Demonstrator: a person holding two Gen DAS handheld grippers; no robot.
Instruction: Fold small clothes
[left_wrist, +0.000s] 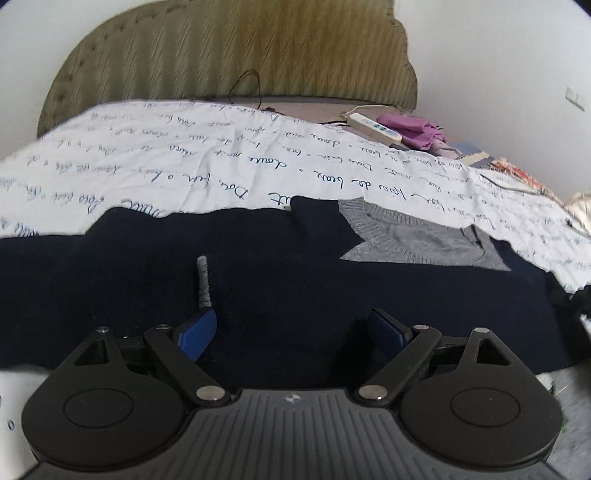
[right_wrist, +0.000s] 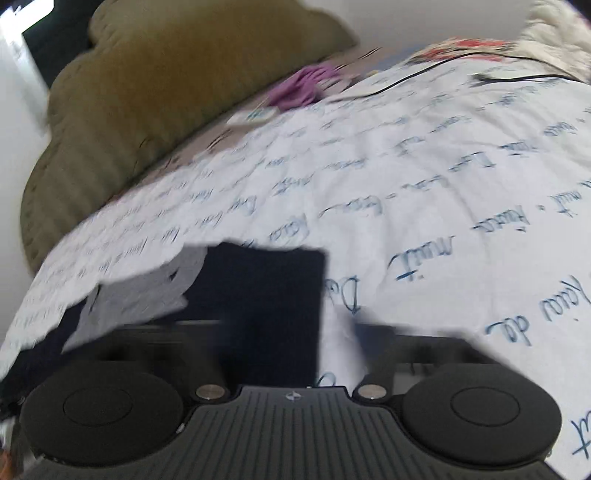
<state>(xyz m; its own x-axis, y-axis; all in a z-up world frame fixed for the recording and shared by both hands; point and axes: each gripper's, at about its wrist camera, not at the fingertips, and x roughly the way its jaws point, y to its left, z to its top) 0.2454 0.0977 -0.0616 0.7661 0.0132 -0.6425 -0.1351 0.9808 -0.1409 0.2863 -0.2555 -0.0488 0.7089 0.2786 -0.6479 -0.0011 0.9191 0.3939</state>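
A dark navy garment (left_wrist: 258, 280) with a grey knitted part (left_wrist: 417, 236) lies spread on a white bedspread (left_wrist: 184, 155) printed with blue handwriting. My left gripper (left_wrist: 291, 332) is open just over the navy cloth, blue pads (left_wrist: 197, 334) apart, holding nothing. A thin grey cord (left_wrist: 204, 282) lies on the cloth ahead of the left pad. The right wrist view is blurred: the navy garment (right_wrist: 266, 306) and its grey part (right_wrist: 136, 295) show at the lower left. My right gripper's fingertips do not show clearly there.
An olive padded headboard (left_wrist: 229, 51) stands behind the bed. A white power strip (left_wrist: 373, 127) and a purple cloth (left_wrist: 410, 129) lie at the far right of the bed. Black cables (right_wrist: 461, 64) run over the bedspread's far side. A white wall surrounds the bed.
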